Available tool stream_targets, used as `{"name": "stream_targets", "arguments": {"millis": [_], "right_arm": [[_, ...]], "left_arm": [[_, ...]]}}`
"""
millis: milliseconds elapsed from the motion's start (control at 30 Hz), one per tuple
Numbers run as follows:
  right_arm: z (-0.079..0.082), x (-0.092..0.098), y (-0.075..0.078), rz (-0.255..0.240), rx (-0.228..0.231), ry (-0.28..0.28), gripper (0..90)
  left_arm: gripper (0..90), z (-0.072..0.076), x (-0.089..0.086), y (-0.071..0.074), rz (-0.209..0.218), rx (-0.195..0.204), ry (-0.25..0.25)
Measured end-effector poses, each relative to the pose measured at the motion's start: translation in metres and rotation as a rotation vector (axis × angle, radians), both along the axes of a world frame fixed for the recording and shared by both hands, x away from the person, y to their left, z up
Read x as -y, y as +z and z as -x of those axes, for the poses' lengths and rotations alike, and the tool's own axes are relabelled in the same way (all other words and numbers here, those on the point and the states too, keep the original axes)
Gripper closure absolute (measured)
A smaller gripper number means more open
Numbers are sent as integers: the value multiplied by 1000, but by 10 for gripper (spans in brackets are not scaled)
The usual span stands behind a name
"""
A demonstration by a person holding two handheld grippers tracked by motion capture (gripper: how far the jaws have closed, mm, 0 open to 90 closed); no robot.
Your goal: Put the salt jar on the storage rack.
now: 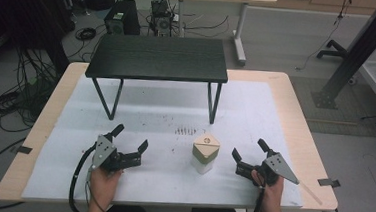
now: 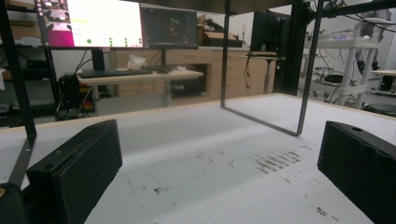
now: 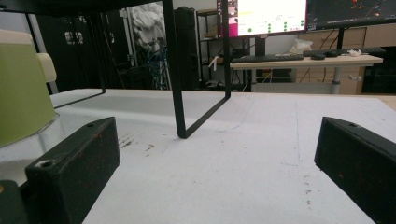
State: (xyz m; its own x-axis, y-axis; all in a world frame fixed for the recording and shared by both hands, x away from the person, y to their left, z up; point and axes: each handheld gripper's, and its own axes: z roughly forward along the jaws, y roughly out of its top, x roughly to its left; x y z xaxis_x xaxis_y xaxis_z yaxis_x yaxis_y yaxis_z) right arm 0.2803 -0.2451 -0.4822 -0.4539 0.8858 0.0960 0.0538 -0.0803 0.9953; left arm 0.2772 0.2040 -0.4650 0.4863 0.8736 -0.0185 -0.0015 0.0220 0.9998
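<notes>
Jaws of the left gripper [image 1: 130, 138] stand wide apart, holding nothing. The right gripper [image 1: 248, 149] is likewise spread and empty, just beside the container [image 1: 206, 153].

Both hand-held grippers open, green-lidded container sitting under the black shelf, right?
Not quite. The green-lidded container stands in front of the black shelf, between the left hand-held gripper and the right hand-held gripper, per the high view. Both are open.
</notes>
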Motion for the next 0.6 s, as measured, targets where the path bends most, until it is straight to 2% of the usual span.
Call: {"name": "stream_targets", "arguments": {"millis": [600], "right_arm": [[20,-12,0,34,14,70,0]], "left_arm": [[2,0,0,0,0,0,-1]]}}
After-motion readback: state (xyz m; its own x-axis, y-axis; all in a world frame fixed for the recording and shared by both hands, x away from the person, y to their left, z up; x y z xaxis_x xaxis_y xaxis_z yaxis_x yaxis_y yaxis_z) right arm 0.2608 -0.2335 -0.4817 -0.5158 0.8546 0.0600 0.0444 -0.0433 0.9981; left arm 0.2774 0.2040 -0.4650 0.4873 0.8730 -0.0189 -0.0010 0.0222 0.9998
